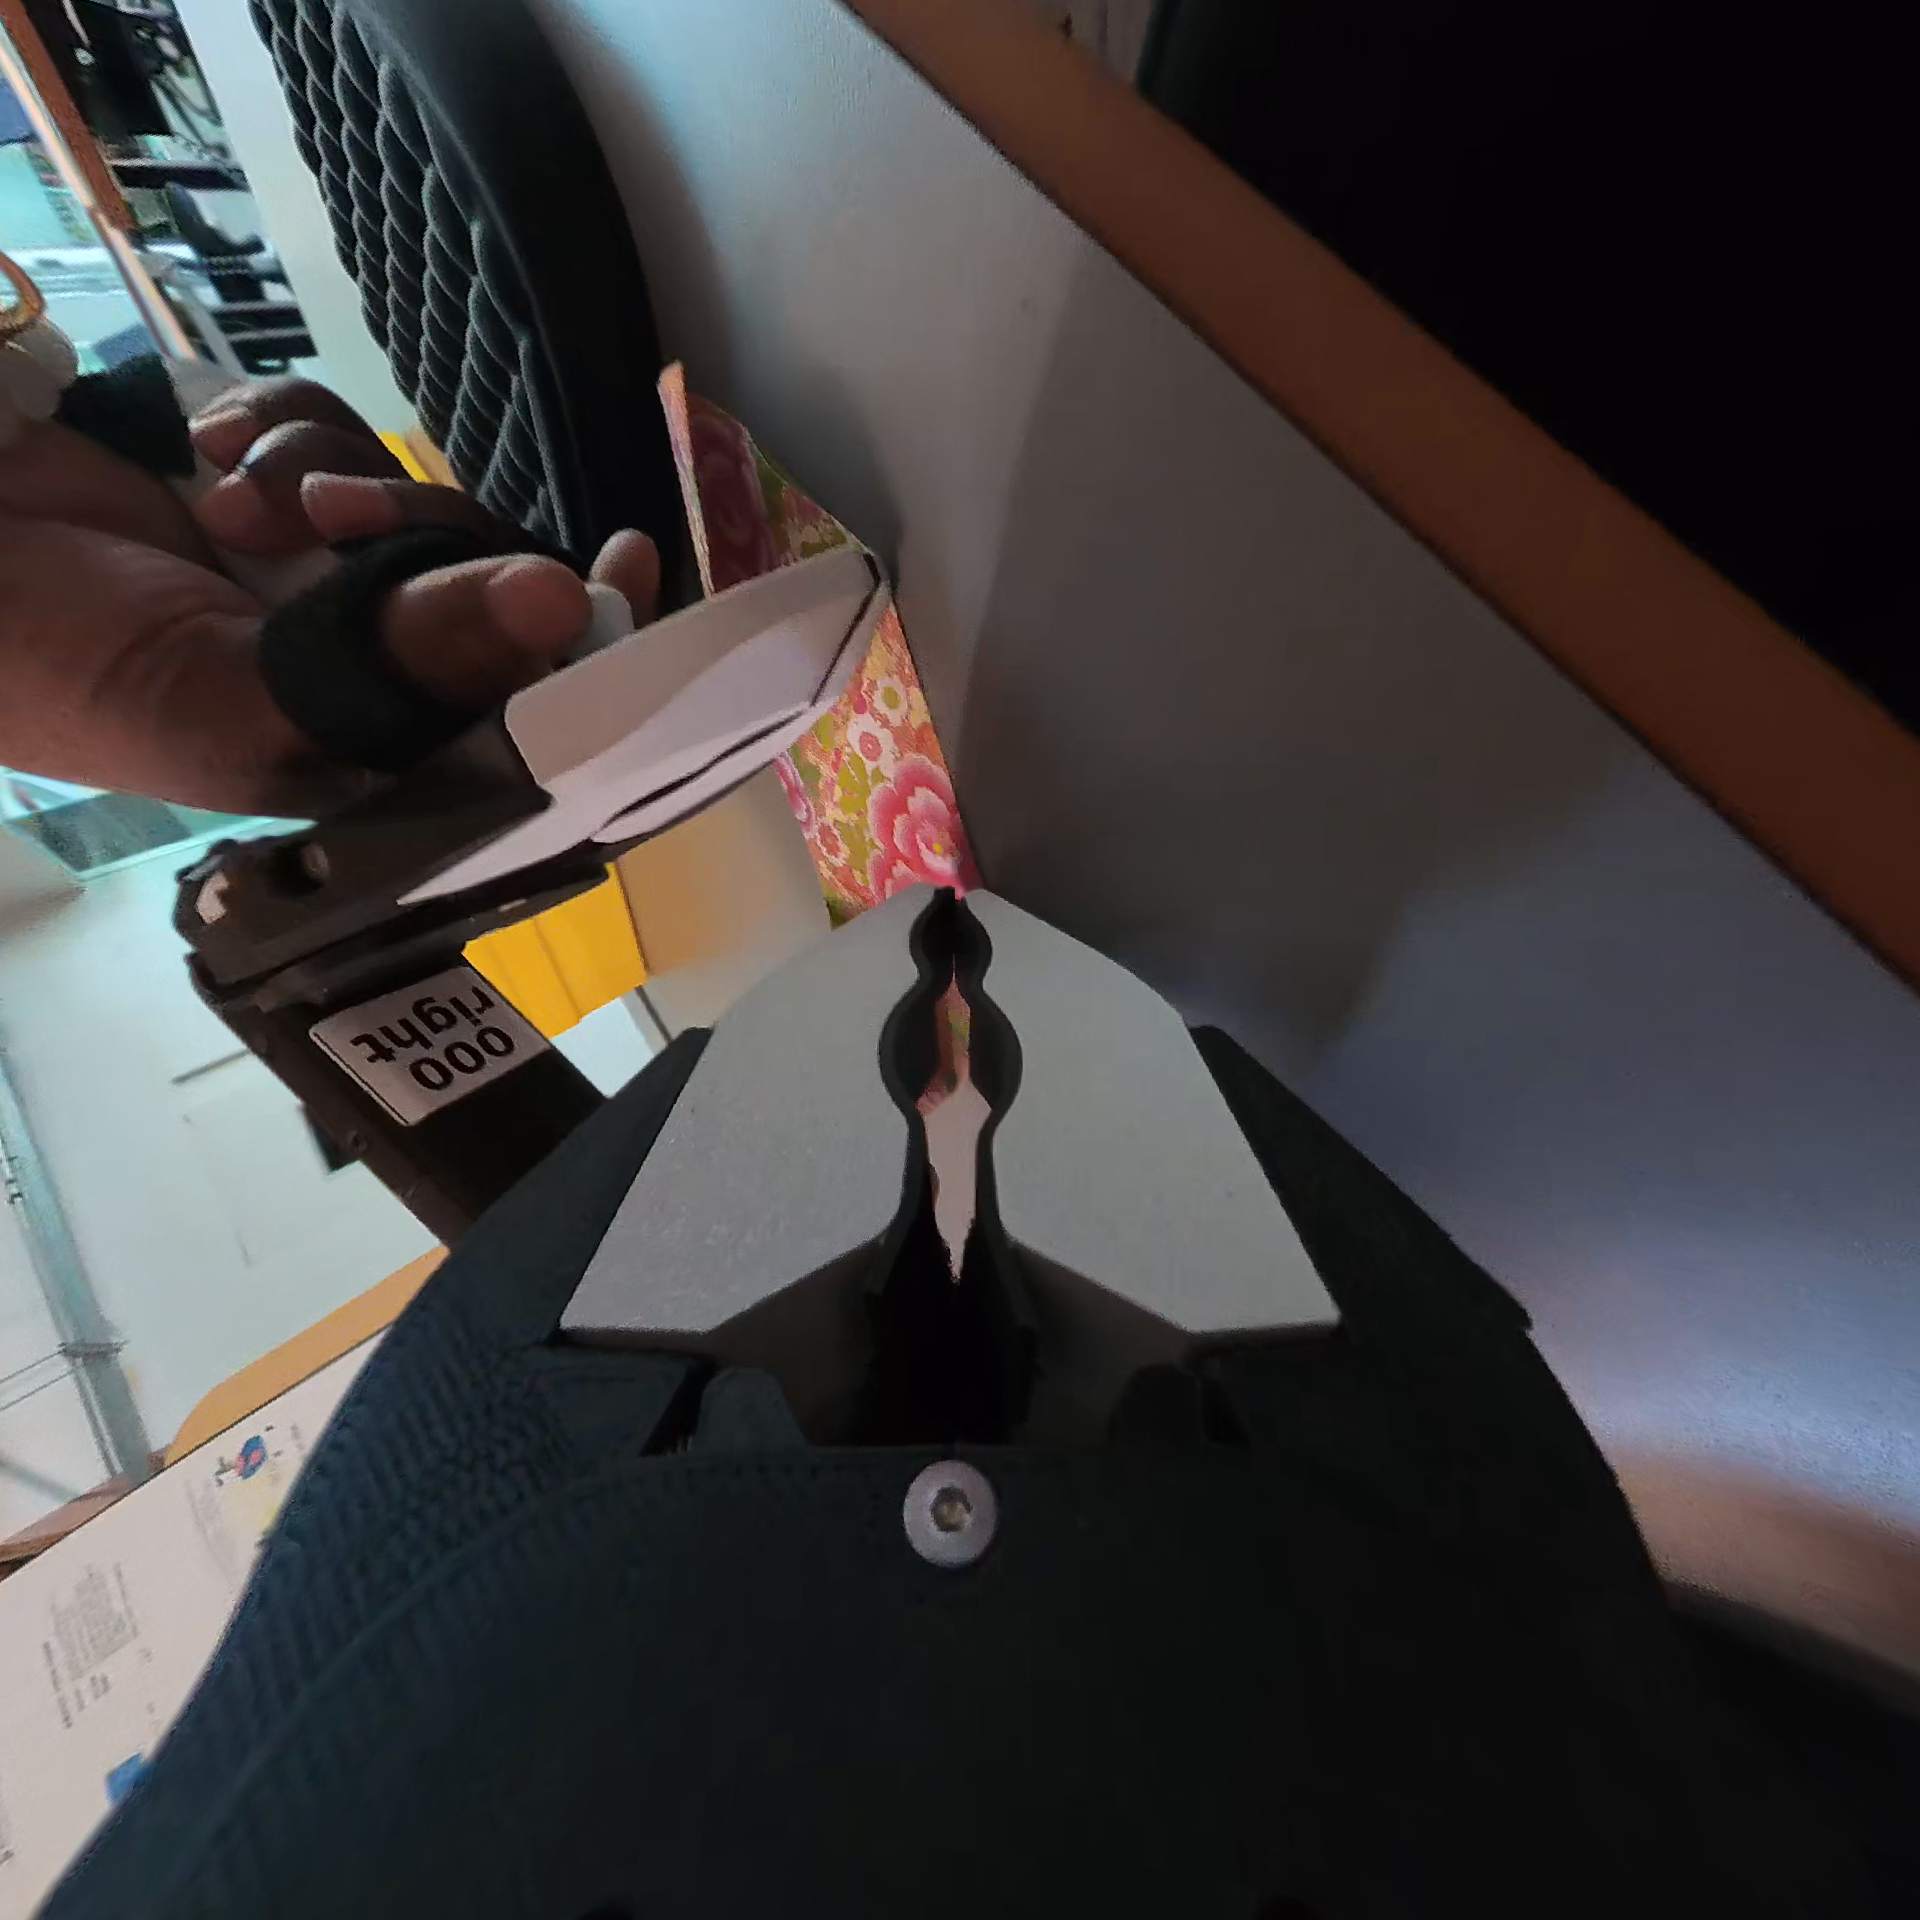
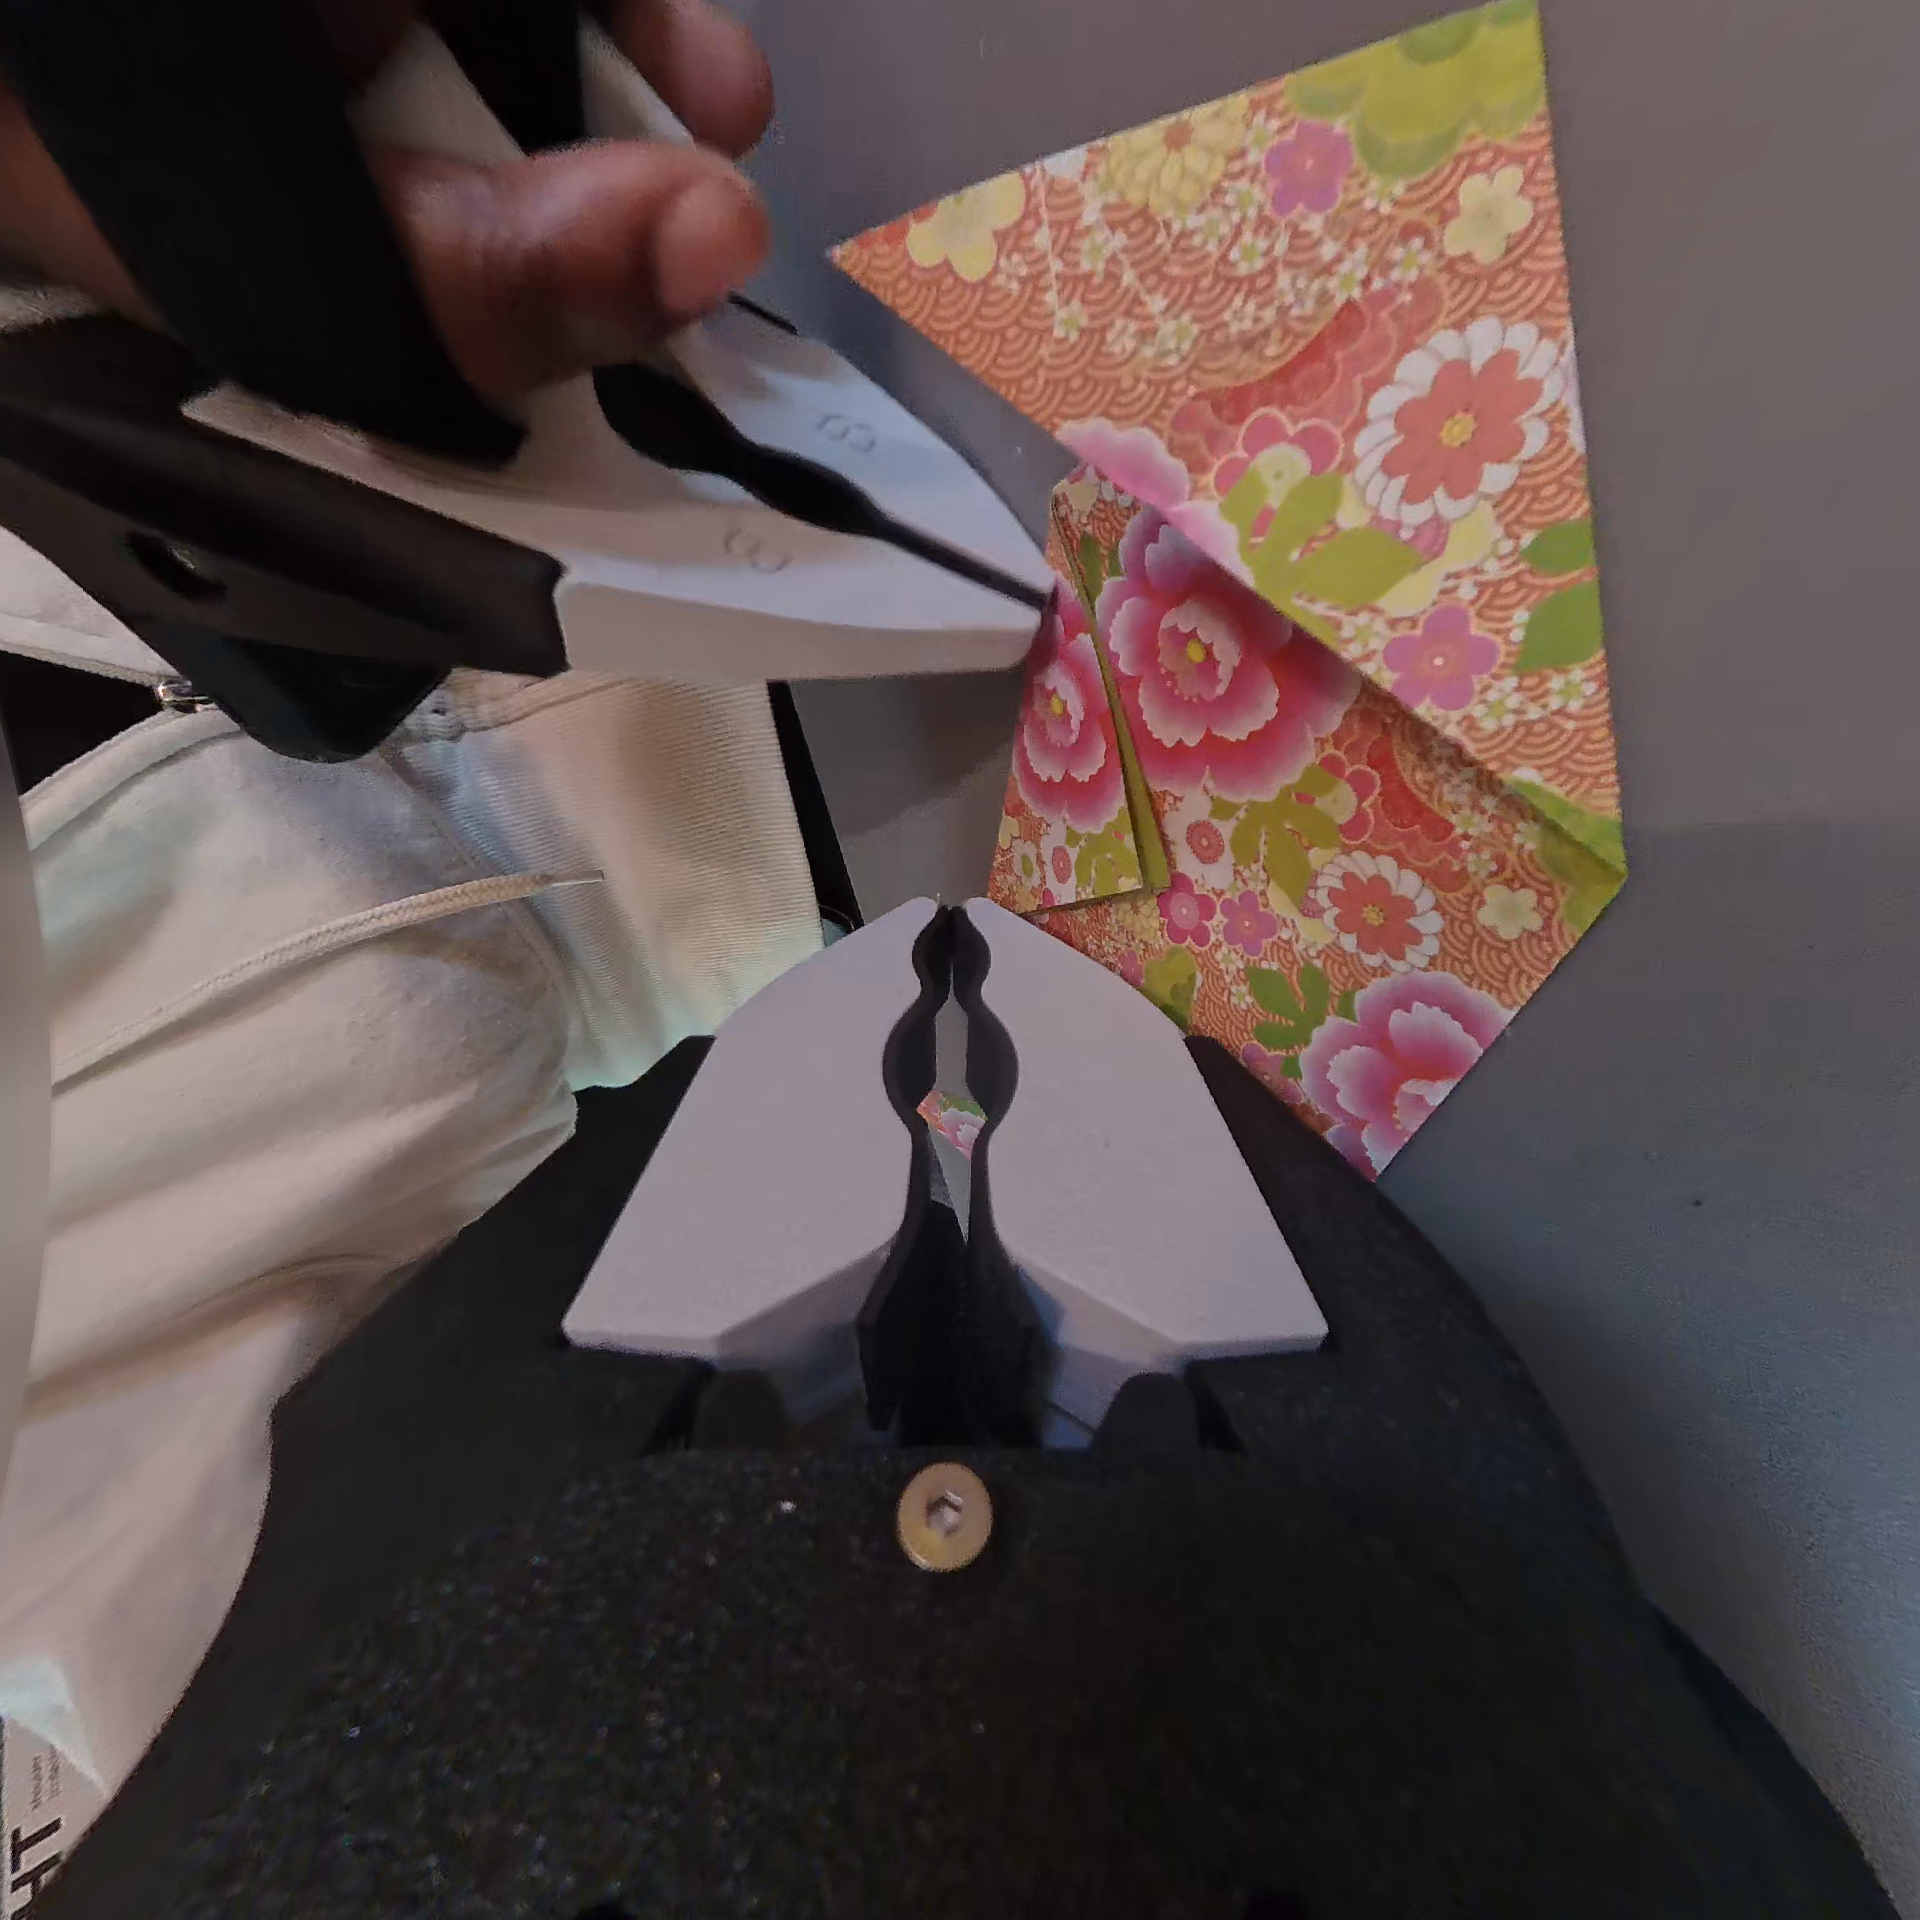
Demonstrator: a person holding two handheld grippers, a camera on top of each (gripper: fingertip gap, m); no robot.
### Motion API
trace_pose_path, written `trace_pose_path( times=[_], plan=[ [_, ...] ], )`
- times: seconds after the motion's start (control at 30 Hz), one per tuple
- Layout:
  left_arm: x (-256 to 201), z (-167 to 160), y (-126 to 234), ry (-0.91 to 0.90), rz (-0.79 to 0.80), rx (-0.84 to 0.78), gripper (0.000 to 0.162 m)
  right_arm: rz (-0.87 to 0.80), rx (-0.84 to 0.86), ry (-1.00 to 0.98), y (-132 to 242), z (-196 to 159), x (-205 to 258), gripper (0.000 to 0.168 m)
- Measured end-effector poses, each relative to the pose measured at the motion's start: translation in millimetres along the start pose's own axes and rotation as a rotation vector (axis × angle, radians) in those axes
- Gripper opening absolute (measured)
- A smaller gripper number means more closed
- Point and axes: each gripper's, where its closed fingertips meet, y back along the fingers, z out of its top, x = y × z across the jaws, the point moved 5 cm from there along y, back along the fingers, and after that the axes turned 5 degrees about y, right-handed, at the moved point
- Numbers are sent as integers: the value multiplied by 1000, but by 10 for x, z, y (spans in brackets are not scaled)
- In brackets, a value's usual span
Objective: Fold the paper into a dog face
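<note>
**Inspector:** Your floral paper (image 2: 1340, 644) lies on the grey table (image 2: 1714, 1143), folded to a triangle with one flap turned down. The left gripper (image 2: 1039, 597) is pinched on the paper's near point.

**Operator:** And the right?

**Inspector:** Your right gripper (image 2: 951, 914) is closed with its tips at the paper's edge; I cannot tell if it holds paper. I judge you about midway: remaining ear and chin folds outstanding.

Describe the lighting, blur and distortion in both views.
Left wrist view: tilted and fisheye-bent, black upper right corner, dim table, slightly soft hand. Right wrist view: evenly lit, paper sharp, left gripper and near fingers a little soft, left edge smeared.
</note>
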Motion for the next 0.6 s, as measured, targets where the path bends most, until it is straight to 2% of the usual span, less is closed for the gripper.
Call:
trace_pose_path(
  times=[0.1, 0.2, 0.3, 0.37, 0.43, 0.47, 0.5, 0.53, 0.6],
  plan=[
    [-6, -25, 30, 44, -48, 19, 0, -11, 4, 33, 0, -2, 6, 0],
    [-23, 2, 168, 282, -147, -32, 0, -67, -11, 181, 10, -21, 100, 0],
    [101, -83, 434, 544, -41, -133, 0, -21, -213, 328, 131, -46, 441, 0],
    [178, -238, 586, 737, 49, -158, 0, -116, -328, 392, 256, -160, 566, 0],
    [202, -380, 690, 913, 133, -188, 0, -338, -490, 338, 416, -263, 507, 70],
    [212, -432, 725, 989, 180, -213, 0, -431, -531, 286, 468, -353, 446, 83],
    [224, -474, 756, 1056, 226, -242, 0, -524, -561, 229, 496, -442, 371, 91],
    [239, -507, 781, 1113, 264, -274, 0, -590, -588, 183, 488, -511, 308, 92],
    [287, -590, 810, 1238, 336, -328, 0, -627, -637, 86, 403, -566, 240, 83]
  ],
)
